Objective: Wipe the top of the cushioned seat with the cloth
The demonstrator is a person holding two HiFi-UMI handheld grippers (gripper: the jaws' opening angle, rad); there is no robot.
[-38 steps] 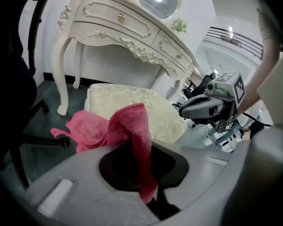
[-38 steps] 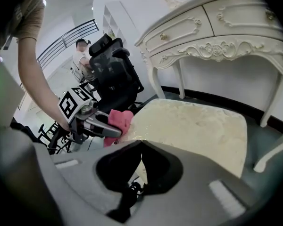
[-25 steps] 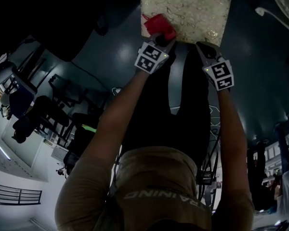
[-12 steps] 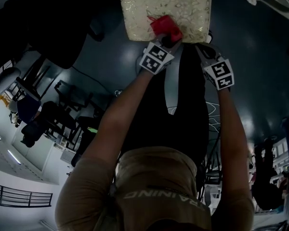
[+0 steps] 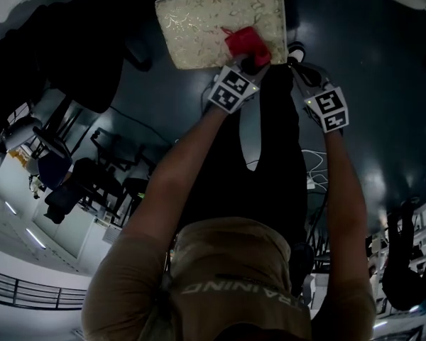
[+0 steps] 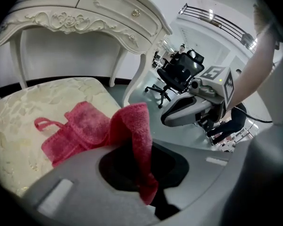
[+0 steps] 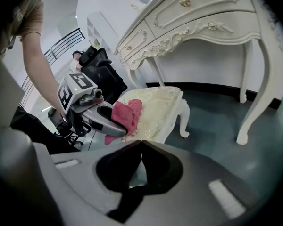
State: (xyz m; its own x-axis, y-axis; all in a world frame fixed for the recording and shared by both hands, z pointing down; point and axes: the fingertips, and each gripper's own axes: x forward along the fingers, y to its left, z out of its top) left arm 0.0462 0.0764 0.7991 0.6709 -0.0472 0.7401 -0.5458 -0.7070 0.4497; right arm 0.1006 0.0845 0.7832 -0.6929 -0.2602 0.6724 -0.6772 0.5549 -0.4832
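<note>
The cushioned seat (image 5: 213, 20) has a cream, gold-patterned top and white carved legs. A red cloth (image 5: 247, 43) lies on its near right part, pinched in my left gripper (image 5: 250, 57), which is shut on it. In the left gripper view the red cloth (image 6: 92, 126) spreads over the seat cushion (image 6: 19, 121) and folds back between the jaws. My right gripper (image 5: 298, 61) hangs off the seat's right edge over the floor, shut and empty. The right gripper view shows the seat (image 7: 155, 112), the cloth (image 7: 125, 114) and the left gripper (image 7: 106, 121).
A white carved dressing table (image 7: 203, 27) stands just beyond the seat, its legs (image 7: 252, 102) on the dark floor. The table (image 6: 85, 13) rises close behind the cushion. Black office chairs (image 6: 179, 72) stand farther off. Cables lie on the floor (image 5: 309, 169) near the person's feet.
The seat has shifted left and turned in the head view. My left gripper has carried the cloth from the seat's left part toward its right near part. The right gripper stays beside the seat.
</note>
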